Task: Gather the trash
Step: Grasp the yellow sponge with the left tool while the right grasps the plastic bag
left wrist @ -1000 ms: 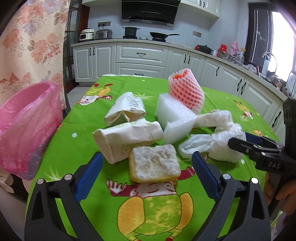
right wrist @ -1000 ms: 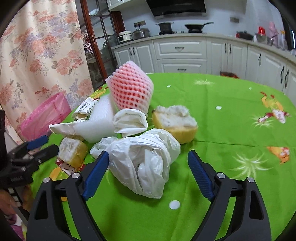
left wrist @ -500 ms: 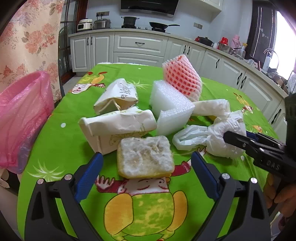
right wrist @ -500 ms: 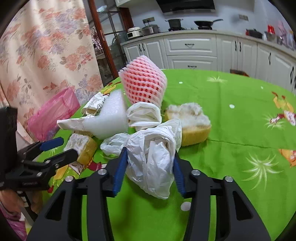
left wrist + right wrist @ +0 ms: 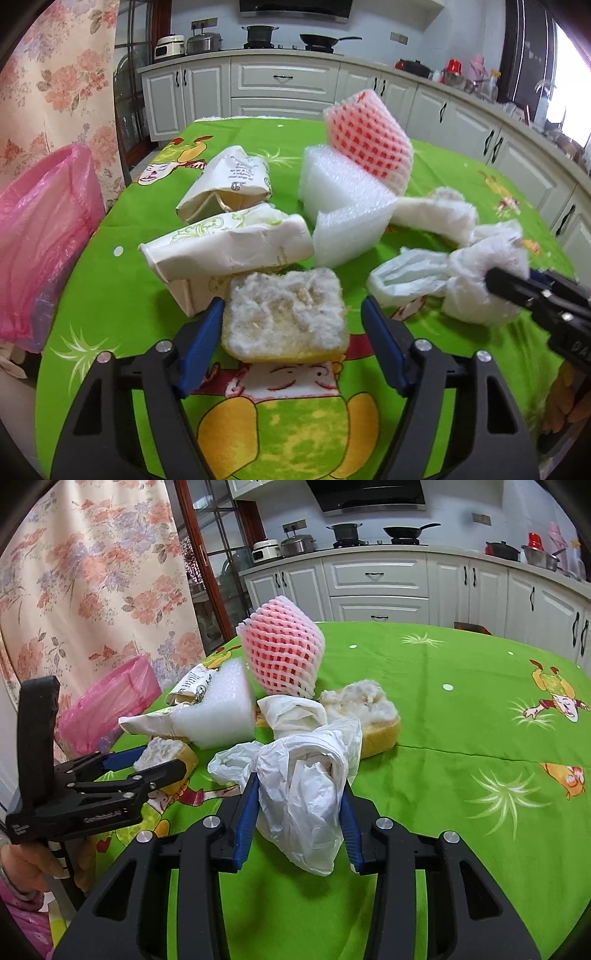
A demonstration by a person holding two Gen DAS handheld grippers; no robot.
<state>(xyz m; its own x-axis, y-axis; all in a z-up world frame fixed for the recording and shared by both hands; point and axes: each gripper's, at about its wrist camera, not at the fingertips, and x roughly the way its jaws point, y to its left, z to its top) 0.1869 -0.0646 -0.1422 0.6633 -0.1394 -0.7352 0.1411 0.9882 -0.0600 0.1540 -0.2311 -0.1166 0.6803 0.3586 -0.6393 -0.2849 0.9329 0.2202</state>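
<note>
A pile of trash lies on the green tablecloth point(image 5: 110, 295). My left gripper point(image 5: 291, 325) is partly closed around a torn bread slice point(image 5: 284, 317); its left pad touches the bread and a small gap shows at the right pad. My right gripper point(image 5: 299, 801) is shut on a crumpled white plastic bag point(image 5: 306, 782), which also shows in the left wrist view point(image 5: 461, 280). Behind lie two paper bags point(image 5: 229, 251), white foam wrap point(image 5: 343, 210), a pink fruit net point(image 5: 369, 140) and a second bread piece point(image 5: 369, 716).
A pink-lined trash bin point(image 5: 40, 236) stands off the table's left edge; it also shows in the right wrist view point(image 5: 110, 701). White kitchen cabinets point(image 5: 284, 85) run behind. A floral curtain point(image 5: 85, 583) hangs at the left.
My right gripper closed on the white plastic bag. My left gripper moved forward and narrowed around the bread slice.
</note>
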